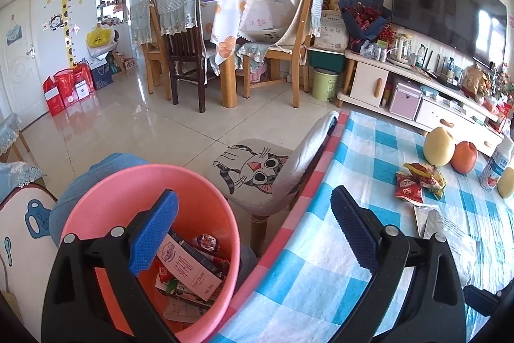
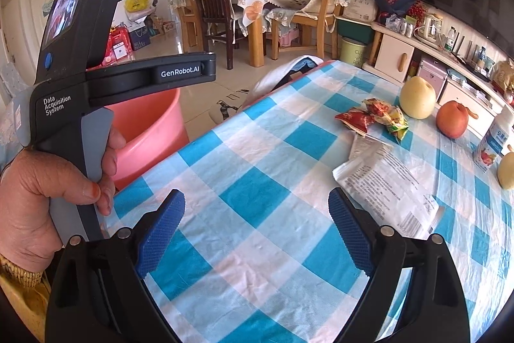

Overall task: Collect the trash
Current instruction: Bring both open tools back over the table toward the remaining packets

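White wrapper (image 2: 385,182) just beyond right jaws

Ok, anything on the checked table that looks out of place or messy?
Yes: crumpled snack wrappers and a creased white printed packet lie loose on the tablecloth beside the whole fruit. Nothing spilled or broken.
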### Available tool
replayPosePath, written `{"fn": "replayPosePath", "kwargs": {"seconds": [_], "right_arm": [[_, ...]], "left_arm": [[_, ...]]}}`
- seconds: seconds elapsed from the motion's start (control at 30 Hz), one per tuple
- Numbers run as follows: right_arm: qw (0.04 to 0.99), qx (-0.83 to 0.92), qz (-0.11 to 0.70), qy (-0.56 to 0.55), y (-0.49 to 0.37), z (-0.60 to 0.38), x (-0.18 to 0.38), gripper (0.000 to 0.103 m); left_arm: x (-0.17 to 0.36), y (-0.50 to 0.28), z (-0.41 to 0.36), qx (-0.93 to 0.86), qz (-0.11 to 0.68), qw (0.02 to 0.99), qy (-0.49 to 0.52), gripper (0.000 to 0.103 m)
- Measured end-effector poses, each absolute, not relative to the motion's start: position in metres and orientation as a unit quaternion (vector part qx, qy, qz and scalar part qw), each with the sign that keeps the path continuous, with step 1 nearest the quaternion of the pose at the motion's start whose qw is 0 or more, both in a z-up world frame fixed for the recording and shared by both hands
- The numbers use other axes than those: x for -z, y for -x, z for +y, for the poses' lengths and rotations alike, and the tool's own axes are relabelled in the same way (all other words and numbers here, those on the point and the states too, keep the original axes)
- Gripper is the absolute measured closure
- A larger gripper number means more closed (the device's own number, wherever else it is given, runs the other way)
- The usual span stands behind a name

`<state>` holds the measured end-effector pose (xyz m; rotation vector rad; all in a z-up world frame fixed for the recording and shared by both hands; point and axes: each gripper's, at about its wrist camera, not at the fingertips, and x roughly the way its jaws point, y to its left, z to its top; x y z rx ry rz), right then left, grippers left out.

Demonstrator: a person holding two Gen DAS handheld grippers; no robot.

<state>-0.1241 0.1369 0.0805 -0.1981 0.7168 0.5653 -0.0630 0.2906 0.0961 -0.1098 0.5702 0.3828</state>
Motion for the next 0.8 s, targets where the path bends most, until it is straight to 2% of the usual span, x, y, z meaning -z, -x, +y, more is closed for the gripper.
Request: {"fn": "replayPosePath", "kwargs": {"seconds": [0.8], "right_arm": [[0.906,-0.238,0.349,0.027,0.102,0.051,-0.084,0.013]], "left_arm": [[-0.08,0.039,0.203,-0.143,0.315,0.938,-0.032,0.007]]}}
